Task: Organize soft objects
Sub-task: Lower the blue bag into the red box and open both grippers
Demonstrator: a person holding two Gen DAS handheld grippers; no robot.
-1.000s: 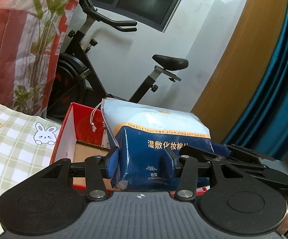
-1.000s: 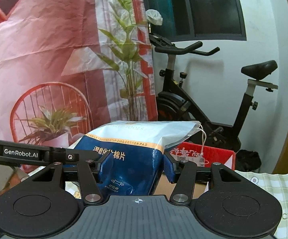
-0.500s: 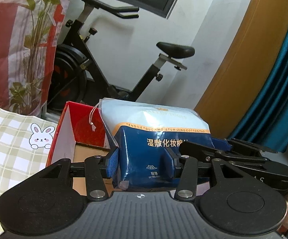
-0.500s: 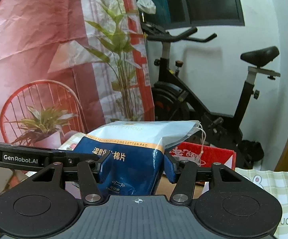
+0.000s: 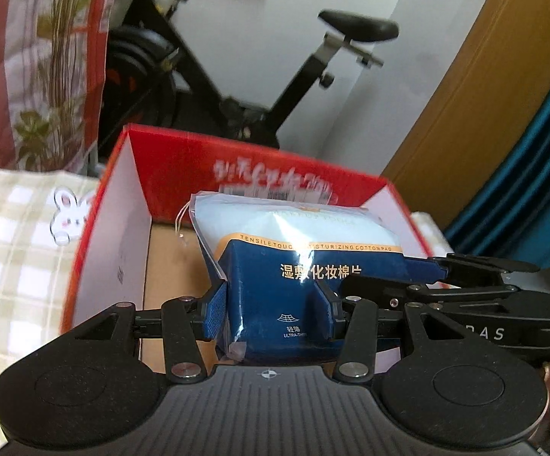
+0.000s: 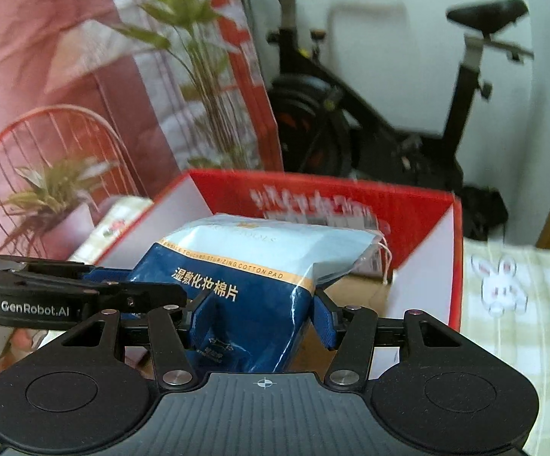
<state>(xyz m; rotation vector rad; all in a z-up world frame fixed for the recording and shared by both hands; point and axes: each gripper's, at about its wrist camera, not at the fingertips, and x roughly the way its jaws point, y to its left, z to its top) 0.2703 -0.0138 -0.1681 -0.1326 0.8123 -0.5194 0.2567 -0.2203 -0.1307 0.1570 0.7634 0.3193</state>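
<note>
Over the red box (image 5: 259,163), both tongs clamp a blue-and-white cotton-pad pack (image 5: 297,266).

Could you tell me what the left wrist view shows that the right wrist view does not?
Only the left wrist view shows the teal curtain and the wooden panel beside it. Only the right wrist view shows the red wire chair printed on the backdrop. Both show the cotton pad pack clamped by the left gripper and right gripper, over the red box, with the exercise bike behind.

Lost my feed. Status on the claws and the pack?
Both claws, left and right, shut on cotton pad pack. Pack over open red box. Nothing in the way.
</note>
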